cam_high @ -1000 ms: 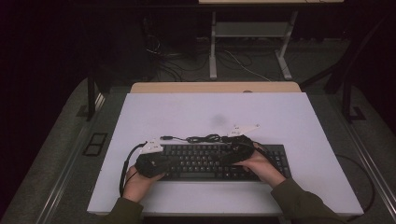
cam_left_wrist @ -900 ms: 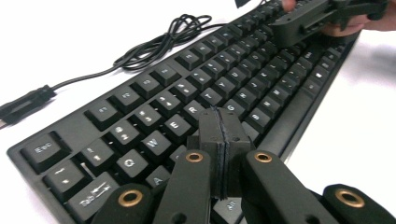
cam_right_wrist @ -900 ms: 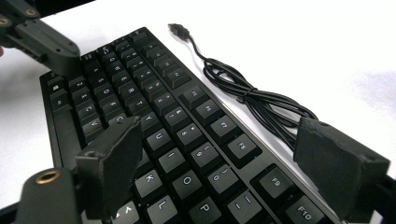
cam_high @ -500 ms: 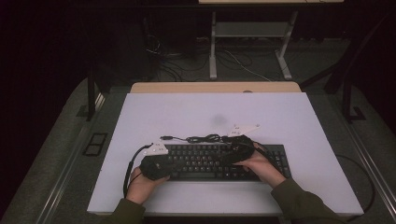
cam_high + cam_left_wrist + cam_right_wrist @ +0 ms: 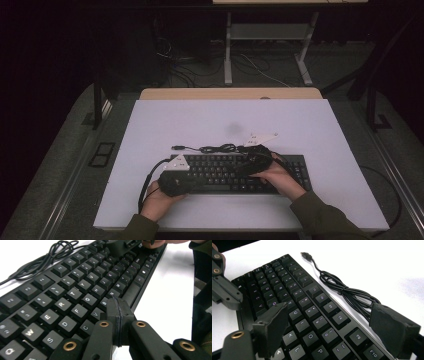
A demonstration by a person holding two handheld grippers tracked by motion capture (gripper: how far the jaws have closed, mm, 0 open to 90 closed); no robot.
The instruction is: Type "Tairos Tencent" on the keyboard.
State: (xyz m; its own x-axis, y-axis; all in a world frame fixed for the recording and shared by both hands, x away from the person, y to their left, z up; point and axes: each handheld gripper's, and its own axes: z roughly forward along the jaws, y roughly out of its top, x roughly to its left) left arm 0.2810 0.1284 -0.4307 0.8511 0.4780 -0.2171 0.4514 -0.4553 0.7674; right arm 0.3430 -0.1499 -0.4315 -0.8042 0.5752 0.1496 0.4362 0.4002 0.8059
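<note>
Left gripper view showed the left gripper (image 5: 117,315) with jaws pressed together over the keyboard (image 5: 75,292); the right gripper (image 5: 332,327) stood wide apart, holding nothing

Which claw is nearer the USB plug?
Left. The left claw is over the keyboard's left half, below the USB plug; the right claw is further right.

1. A white table (image 5: 200,120) filled the centre
2. A wooden desk edge (image 5: 230,93) lay at 12 o'clock
3. Tangled floor cables (image 5: 190,60) sat at 11 o'clock, beside a white frame (image 5: 265,32)
</note>
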